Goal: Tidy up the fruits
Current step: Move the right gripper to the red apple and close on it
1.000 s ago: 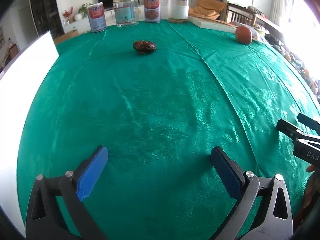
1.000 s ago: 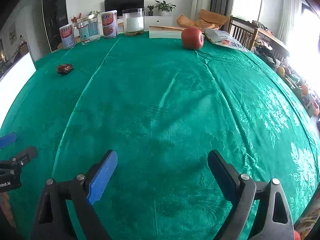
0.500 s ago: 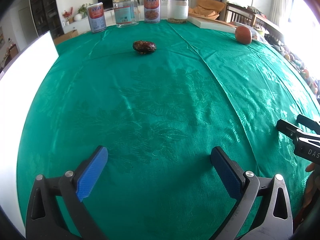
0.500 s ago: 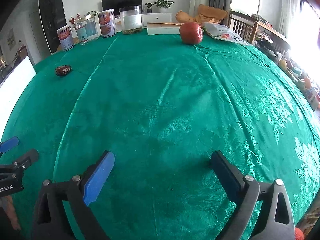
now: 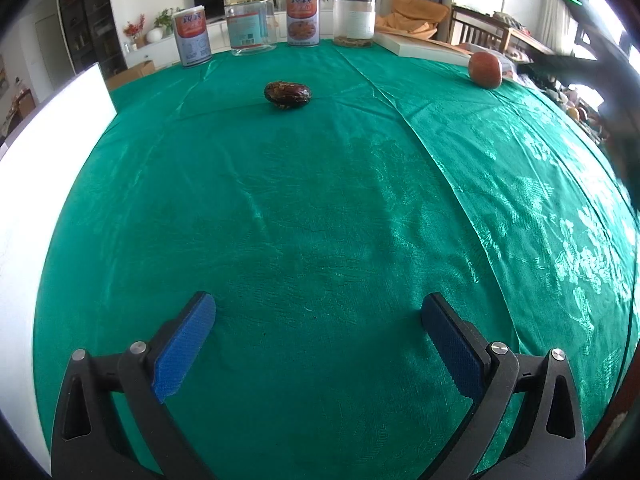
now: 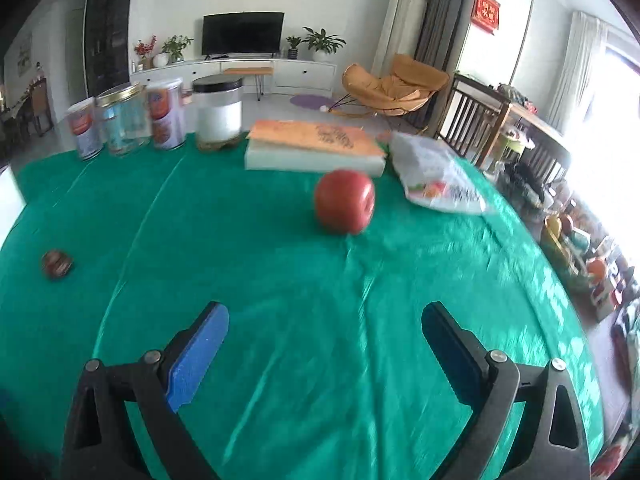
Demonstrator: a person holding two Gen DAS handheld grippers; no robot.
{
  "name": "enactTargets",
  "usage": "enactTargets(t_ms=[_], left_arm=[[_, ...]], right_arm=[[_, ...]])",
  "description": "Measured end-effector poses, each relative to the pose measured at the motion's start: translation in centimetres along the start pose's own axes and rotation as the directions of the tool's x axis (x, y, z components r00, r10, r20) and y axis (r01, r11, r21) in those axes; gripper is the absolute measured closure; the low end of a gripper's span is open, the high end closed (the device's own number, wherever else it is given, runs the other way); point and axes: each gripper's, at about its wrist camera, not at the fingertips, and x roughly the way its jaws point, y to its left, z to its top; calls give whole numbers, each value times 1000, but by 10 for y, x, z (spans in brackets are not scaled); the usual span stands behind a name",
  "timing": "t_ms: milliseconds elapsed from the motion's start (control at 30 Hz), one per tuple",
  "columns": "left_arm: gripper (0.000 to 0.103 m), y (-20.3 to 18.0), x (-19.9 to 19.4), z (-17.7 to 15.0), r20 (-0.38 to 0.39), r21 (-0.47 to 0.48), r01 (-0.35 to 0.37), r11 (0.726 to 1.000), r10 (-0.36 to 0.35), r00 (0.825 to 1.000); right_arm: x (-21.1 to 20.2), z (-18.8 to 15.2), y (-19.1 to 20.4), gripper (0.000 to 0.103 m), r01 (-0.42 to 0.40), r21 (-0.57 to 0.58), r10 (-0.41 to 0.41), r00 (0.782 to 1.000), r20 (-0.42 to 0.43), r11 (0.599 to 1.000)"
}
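Note:
A red apple stands on the green tablecloth straight ahead of my right gripper, which is open with nothing between its blue pads. The same apple shows far right in the left wrist view. A dark brown wrinkled fruit lies far ahead of my left gripper, which hangs open and empty above the cloth. That brown fruit sits at the left edge in the right wrist view. A dark blurred shape that may be the right gripper's body crosses the upper right of the left wrist view.
Several cans and jars line the far edge, with a flat white box and a plastic bag behind the apple. A white board stands along the table's left side. Chairs and cluttered shelves stand beyond the right edge.
My right gripper has swept forward and upward toward the apple, which now looms much larger in its view. It has left the low right corner of the left wrist view. The left gripper stayed still.

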Motion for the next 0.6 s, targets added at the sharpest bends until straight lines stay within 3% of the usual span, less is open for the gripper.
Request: enactTargets(t_ms=[100, 200, 267, 300, 367, 433, 500, 567, 600], left_arm=[[1, 0, 0, 0, 0, 0, 0, 1000, 0, 1000], [1, 0, 0, 0, 0, 0, 1, 1000, -1, 1000], [1, -1, 0, 0, 1, 2, 3, 1000, -3, 1000], [1, -1, 0, 0, 1, 3, 3, 1000, -3, 1000], [1, -1, 0, 0, 0, 3, 5, 1000, -5, 1000], [1, -2, 1, 1, 0, 3, 7, 1000, -7, 1000], [1, -2, 1, 1, 0, 3, 7, 1000, -7, 1000], [1, -2, 1, 1, 0, 3, 8, 1000, -8, 1000], [1, -2, 1, 1, 0, 3, 7, 1000, -7, 1000]], right_arm=[[53, 58, -5, 6, 17, -16, -18, 999, -48, 1000], [100, 88, -5, 9, 42, 19, -39, 991, -127, 999], [118, 95, -4, 21, 71, 32, -65, 987, -150, 997], [125, 96, -3, 36, 83, 31, -77, 982, -171, 996], [140, 93, -2, 41, 86, 26, -77, 967, -242, 996], [138, 94, -6, 43, 81, 46, -68, 968, -241, 996], [130, 89, -14, 43, 35, 103, -10, 971, -237, 994], [114, 77, -24, 43, -57, 201, 101, 971, -218, 978], [102, 70, -29, 43, -140, 269, 196, 961, -193, 953]])
